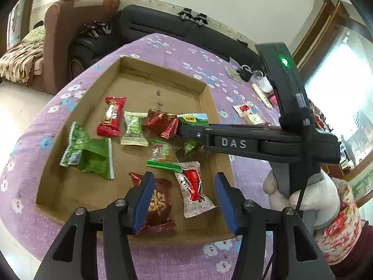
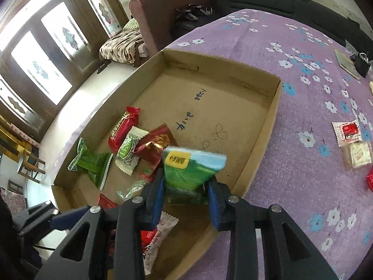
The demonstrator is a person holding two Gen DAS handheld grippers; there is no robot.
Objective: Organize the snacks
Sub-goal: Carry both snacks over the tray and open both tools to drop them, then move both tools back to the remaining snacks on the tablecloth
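My right gripper (image 2: 185, 200) carries a green-and-blue snack packet (image 2: 192, 168) over the cardboard tray (image 2: 263, 140)
Jaws pinched on its lower end so it can drop beside the other wrappers; my left gripper (image 1: 184, 200) hangs wide open, holding nothing, over the red-and-white packet (image 1: 193, 186)

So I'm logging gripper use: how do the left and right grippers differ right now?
The left gripper is open and holds nothing; the right gripper is shut on a green snack packet. The left hangs above the box's near end, the right holds its packet over the cardboard box further in. Both have blue pads.
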